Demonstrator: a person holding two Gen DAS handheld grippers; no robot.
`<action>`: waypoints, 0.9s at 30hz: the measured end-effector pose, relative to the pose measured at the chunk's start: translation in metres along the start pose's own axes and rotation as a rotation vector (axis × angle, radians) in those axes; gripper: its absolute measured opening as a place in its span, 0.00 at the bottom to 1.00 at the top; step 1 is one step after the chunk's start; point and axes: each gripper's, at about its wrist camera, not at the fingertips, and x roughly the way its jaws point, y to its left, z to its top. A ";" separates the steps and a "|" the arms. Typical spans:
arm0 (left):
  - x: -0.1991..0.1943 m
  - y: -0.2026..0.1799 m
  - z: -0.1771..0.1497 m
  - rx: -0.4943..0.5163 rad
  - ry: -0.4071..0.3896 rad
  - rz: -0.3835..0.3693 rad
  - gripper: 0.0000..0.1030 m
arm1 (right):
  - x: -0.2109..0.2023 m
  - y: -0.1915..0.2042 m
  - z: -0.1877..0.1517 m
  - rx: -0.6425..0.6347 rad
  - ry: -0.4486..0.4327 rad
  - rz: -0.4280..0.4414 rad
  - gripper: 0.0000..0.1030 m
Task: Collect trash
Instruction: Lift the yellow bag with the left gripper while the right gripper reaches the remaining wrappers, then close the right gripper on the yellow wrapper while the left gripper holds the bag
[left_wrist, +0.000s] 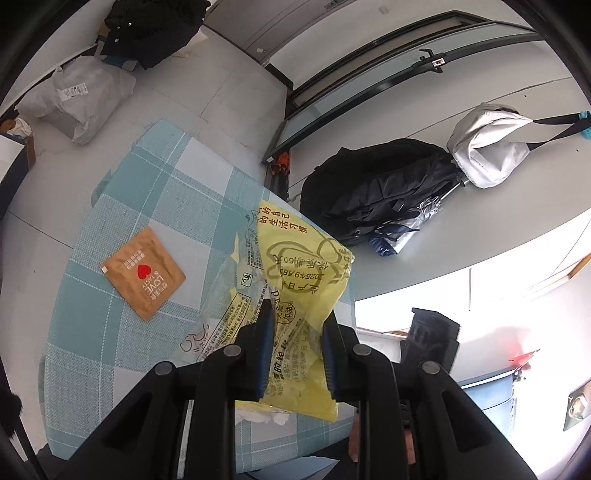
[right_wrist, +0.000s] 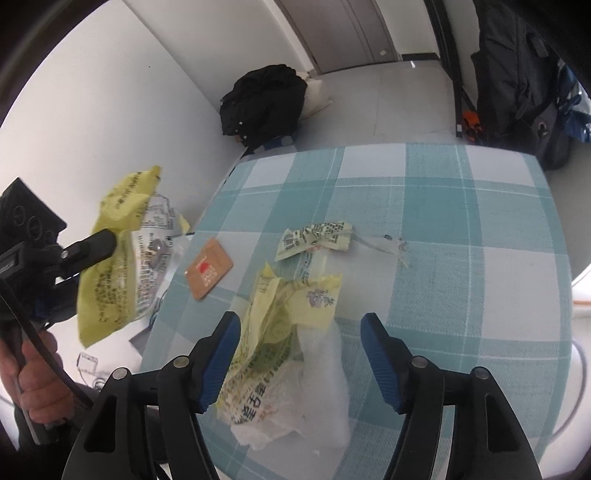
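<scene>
My left gripper (left_wrist: 297, 325) is shut on a yellow plastic wrapper (left_wrist: 303, 266) and holds it up off the table's left edge; it also shows in the right wrist view (right_wrist: 110, 258). My right gripper (right_wrist: 301, 332) is open above a crumpled yellow wrapper (right_wrist: 284, 321) lying on white tissue (right_wrist: 321, 376), with a finger on each side. A brown sachet with a red heart (left_wrist: 144, 273) lies flat on the table; it also shows in the right wrist view (right_wrist: 208, 267). A small torn printed wrapper (right_wrist: 314, 240) lies farther back.
The table has a blue-and-white checked cloth (right_wrist: 443, 221). On the floor are a black backpack (left_wrist: 376, 184), a silver bag (left_wrist: 487, 147), a black bag (right_wrist: 264, 99) and a grey parcel bag (left_wrist: 77, 99). A glass door frame (left_wrist: 369, 81) stands beyond.
</scene>
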 end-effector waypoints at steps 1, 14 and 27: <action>0.000 0.001 0.000 -0.003 -0.002 0.000 0.18 | 0.005 0.000 0.002 0.006 0.010 0.000 0.66; 0.001 0.003 0.002 -0.003 0.023 0.012 0.18 | 0.026 0.011 0.007 -0.092 0.029 -0.110 0.37; 0.004 0.002 0.001 -0.006 0.024 0.037 0.18 | -0.001 0.024 0.016 -0.142 -0.042 -0.070 0.11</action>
